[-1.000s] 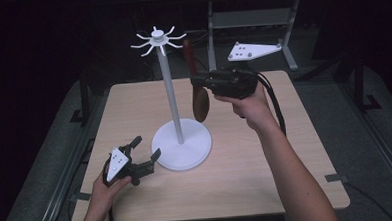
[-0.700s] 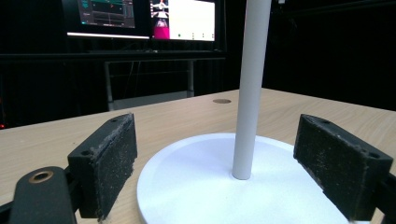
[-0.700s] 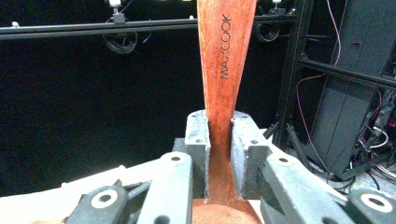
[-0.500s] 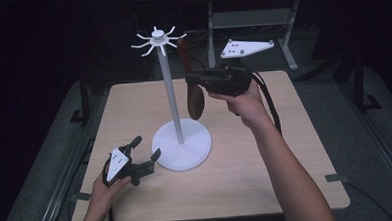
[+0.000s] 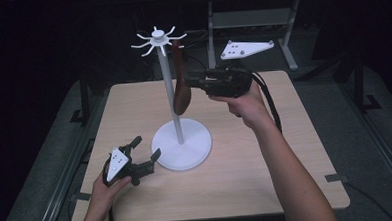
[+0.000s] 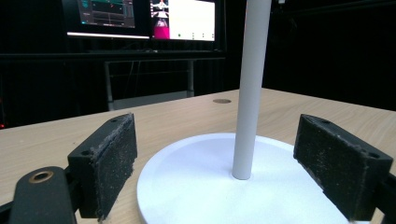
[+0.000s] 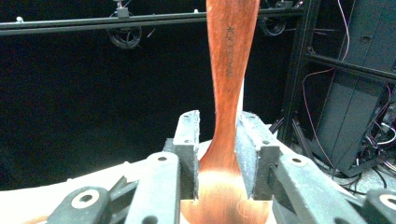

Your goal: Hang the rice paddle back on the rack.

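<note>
A white stand (image 5: 180,141) with a round base, a thin pole and hook arms on top (image 5: 157,40) stands on the wooden table (image 5: 286,156). A reddish-brown wooden spoon (image 5: 181,91) hangs upright beside the pole, bowl down. My right gripper (image 5: 188,81) is shut on its neck; in the right gripper view the spoon (image 7: 231,70) rises between the pads (image 7: 189,149). My left gripper (image 5: 145,148) rests open on the table at the base's near-left edge; the left gripper view has the pole (image 6: 250,88) and base (image 6: 205,186) between its wide-apart pads (image 6: 112,163).
A metal frame (image 5: 250,23) and a grey three-cornered plate (image 5: 246,48) lie beyond the table's far edge. Dark floor surrounds the table. Monitors (image 6: 140,16) glow in the background of the left gripper view.
My right gripper has lifted the spoon and carried it left, closer to the pole and up toward the hook arms. The left gripper has stayed put.
</note>
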The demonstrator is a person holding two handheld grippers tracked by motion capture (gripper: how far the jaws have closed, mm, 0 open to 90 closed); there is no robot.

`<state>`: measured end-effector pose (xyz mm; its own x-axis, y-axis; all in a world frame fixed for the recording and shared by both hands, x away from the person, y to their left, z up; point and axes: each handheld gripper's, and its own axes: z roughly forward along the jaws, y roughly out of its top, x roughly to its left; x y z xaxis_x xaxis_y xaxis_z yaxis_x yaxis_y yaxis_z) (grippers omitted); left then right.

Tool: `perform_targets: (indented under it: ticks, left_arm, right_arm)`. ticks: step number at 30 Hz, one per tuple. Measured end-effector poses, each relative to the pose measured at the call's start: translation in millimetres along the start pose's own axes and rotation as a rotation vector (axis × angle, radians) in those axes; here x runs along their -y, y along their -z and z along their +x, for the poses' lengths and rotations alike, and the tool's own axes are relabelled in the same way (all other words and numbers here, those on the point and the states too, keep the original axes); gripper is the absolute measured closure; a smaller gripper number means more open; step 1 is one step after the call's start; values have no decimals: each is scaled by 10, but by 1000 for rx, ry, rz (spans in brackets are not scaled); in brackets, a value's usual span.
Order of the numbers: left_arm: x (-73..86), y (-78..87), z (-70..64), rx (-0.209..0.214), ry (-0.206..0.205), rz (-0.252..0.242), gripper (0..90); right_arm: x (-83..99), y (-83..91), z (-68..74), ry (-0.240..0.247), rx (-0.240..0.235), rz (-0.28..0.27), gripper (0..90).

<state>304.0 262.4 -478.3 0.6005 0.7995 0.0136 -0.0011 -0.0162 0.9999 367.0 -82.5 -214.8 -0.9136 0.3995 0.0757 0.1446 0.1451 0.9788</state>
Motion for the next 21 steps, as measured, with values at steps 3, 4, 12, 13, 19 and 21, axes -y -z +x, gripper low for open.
perform_targets:
  ticks: [3, 4, 12, 13, 19, 21]
  left_arm:
    - [0, -4, -2, 0, 6, -1, 129]
    - [0, -6, -2, 0, 6, -1, 129]
    - [1, -12, -9, 2, 10, -10, 128]
    - [2, -14, -10, 1, 11, -12, 128]
    - [0, -19, -12, 1, 14, -12, 128]
    - [0, -13, -4, 0, 5, -5, 128]
  right_arm:
    - [19, 23, -3, -5, -2, 7, 669]
    - [34, 32, -5, -9, -1, 10, 662]
    - [209, 164, -43, -27, 42, 82, 593]
    - [209, 164, -43, -27, 42, 82, 593]
    - [333, 252, -106, -40, 70, 105, 538]
    - [372, 283, -120, -44, 81, 117, 525]
